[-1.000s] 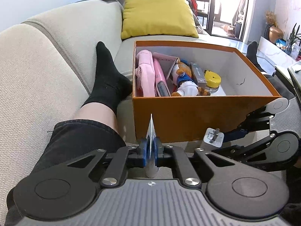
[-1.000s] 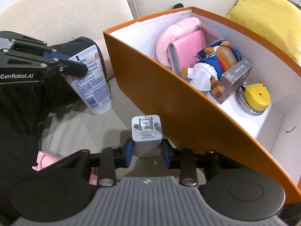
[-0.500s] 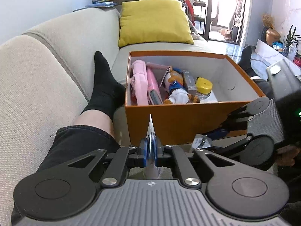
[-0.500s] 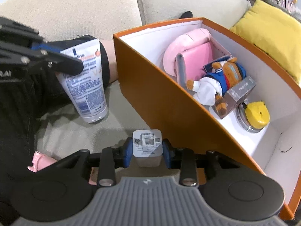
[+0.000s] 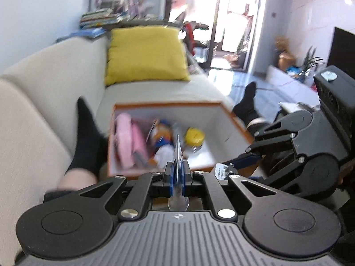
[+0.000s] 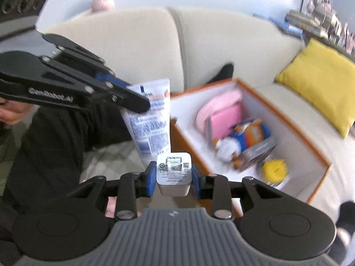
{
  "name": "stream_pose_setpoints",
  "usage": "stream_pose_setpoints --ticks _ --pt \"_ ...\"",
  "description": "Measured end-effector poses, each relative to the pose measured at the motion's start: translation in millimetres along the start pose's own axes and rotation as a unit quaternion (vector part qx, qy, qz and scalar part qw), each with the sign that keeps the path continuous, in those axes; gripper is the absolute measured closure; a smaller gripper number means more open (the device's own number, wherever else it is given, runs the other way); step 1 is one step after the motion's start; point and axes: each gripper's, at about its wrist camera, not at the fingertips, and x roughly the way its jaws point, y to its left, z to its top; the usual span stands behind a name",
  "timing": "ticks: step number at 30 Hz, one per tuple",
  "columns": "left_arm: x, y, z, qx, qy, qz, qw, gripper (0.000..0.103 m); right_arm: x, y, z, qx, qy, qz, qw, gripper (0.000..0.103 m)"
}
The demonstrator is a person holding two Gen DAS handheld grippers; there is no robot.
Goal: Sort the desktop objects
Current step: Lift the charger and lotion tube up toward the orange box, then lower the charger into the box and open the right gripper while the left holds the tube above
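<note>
My left gripper (image 5: 176,178) is shut on the flat crimped end of a white cream tube (image 5: 178,155), seen edge-on. The same tube (image 6: 150,119) hangs cap-down in the right wrist view, left of the box. My right gripper (image 6: 173,176) is shut on a white charger block (image 6: 173,173), its label facing the camera. The orange box (image 5: 230,115) with white inner walls sits on the sofa ahead of and below both grippers. Inside lie a pink pouch (image 6: 224,115), a plush duck toy (image 6: 241,137) and a yellow-lidded jar (image 6: 274,169). The right gripper (image 5: 230,166) appears at the box's near right corner.
A yellow cushion (image 5: 146,55) rests at the far end of the beige sofa (image 5: 44,102). A person's legs in black socks (image 5: 88,141) flank the box on both sides. Stacked books (image 5: 99,20) lie behind the sofa back.
Both grippers rose with their objects and now look down over the box's near wall into its inside. The tube moved toward the box's left corner. Both grips stay shut.
</note>
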Motion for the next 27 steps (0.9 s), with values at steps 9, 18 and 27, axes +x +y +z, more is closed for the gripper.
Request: stream_pose_setpoints --ticks 9,18,27 --pt "34 -12 62 0.044 -0.033 -0.024 0.9982 0.096 14 -72 13 -0.029 0.012 -0.046 0.998 0.069" --pt "121 -7 72 0.092 0.007 -0.059 0.994 0.096 100 -136 -11 -0.034 0.072 0.012 0.997 0.069" --pt "154 4 69 0.099 0.033 -0.075 0.9917 0.096 147 -158 -1 -0.093 0.101 0.07 0.988 0.069"
